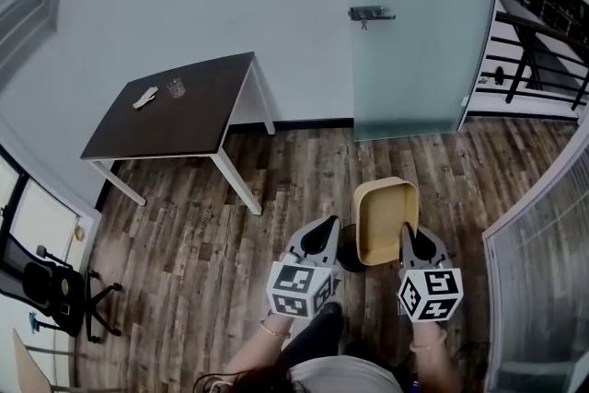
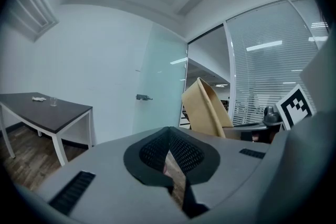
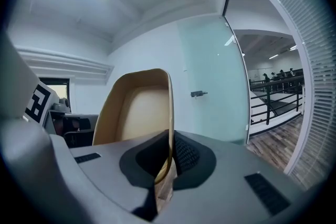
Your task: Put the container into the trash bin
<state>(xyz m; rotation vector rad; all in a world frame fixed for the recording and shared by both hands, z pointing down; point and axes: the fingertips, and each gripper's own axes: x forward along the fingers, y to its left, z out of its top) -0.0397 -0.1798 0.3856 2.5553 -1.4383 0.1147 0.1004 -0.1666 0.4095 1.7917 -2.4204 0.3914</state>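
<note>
R gripper point(image 1: 409, 233) fingers clamped on tan container point(image 1: 385, 218) rim, L gripper point(image 1: 328, 224) fingers closed, empty, wood floor point(image 1: 184, 235) below

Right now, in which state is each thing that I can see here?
Tan rounded container: empty, tilted, held by its rim.
Right gripper: shut on the container's rim.
Left gripper: shut, holding nothing.
Clear drinking glass: upright on the dark rectangular table.

dark table point(image 1: 184, 120), frosted door point(image 1: 419, 32), office chair point(image 1: 51, 285)
</note>
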